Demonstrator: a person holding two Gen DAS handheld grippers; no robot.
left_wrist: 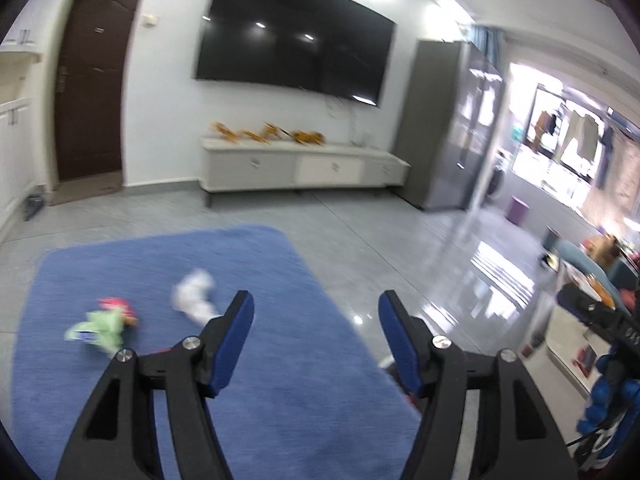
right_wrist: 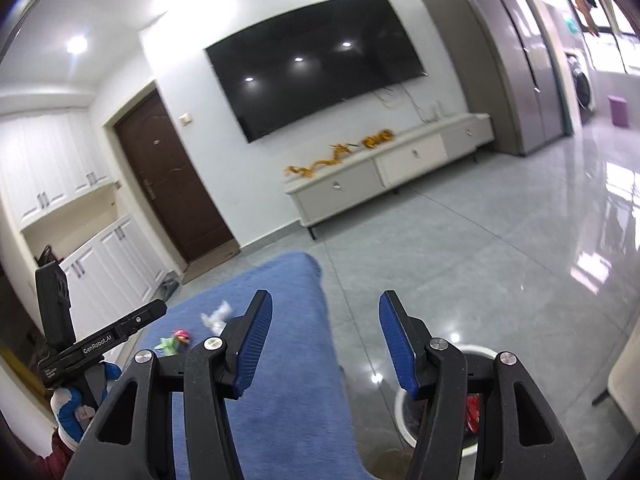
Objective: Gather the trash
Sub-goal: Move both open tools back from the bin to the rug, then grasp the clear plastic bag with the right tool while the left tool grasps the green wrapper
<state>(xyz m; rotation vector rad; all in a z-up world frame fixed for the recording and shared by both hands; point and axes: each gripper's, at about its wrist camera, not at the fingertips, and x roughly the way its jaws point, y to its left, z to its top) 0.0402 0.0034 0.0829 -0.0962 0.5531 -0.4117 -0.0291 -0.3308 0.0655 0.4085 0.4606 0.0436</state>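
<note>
The room is evenly and brightly lit by ceiling spotlights, which are mirrored as white dots in the dark television screen (left_wrist: 296,36), while strong daylight from the window (left_wrist: 568,148) is blown out and thrown as glare across the glossy floor tiles (right_wrist: 520,264). Straight lines are bent by fisheye distortion, and the corners are darkened. Motion blur is seen in the left wrist view, where the litter on the blue rug (left_wrist: 240,272) is smeared.
</note>
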